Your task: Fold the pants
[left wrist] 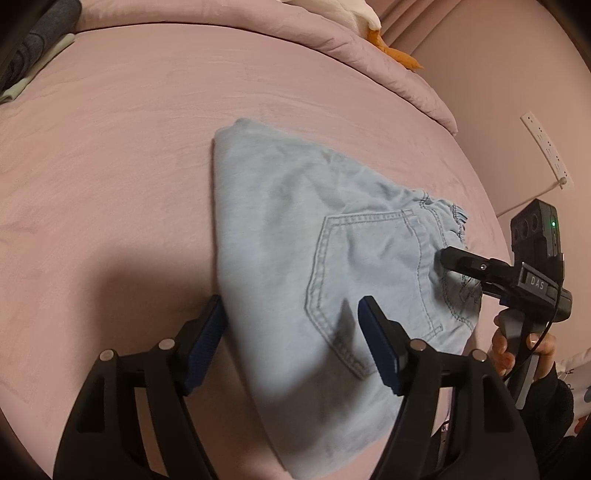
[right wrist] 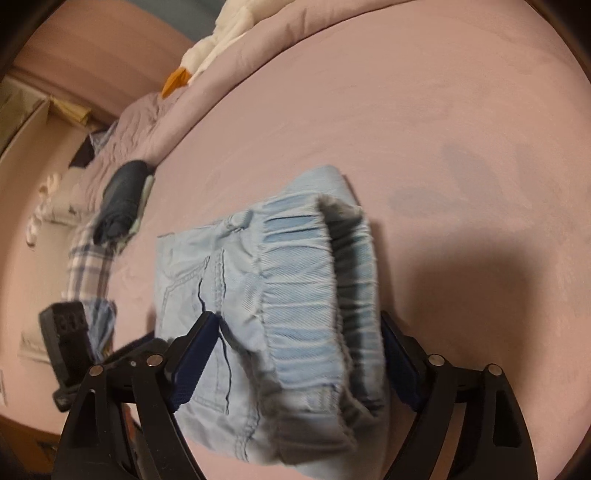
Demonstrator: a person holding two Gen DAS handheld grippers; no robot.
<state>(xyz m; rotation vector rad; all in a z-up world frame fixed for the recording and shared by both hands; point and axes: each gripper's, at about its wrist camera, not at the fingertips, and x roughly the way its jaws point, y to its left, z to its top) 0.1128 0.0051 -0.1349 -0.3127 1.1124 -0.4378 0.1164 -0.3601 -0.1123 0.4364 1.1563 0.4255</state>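
Light blue denim pants lie folded into a compact bundle on the pink bed, back pocket up. My left gripper is open, its blue-padded fingers straddling the near edge of the bundle. The right gripper comes in from the right, its tip over the waistband. In the right wrist view the pants show the elastic waistband, and my right gripper is open with its jaws spread on either side of it.
Pink sheet covers the bed; a rolled pink duvet with a white and orange plush toy lies at the far end. Folded dark clothes and a plaid garment sit at the bed edge. A wall power strip is at right.
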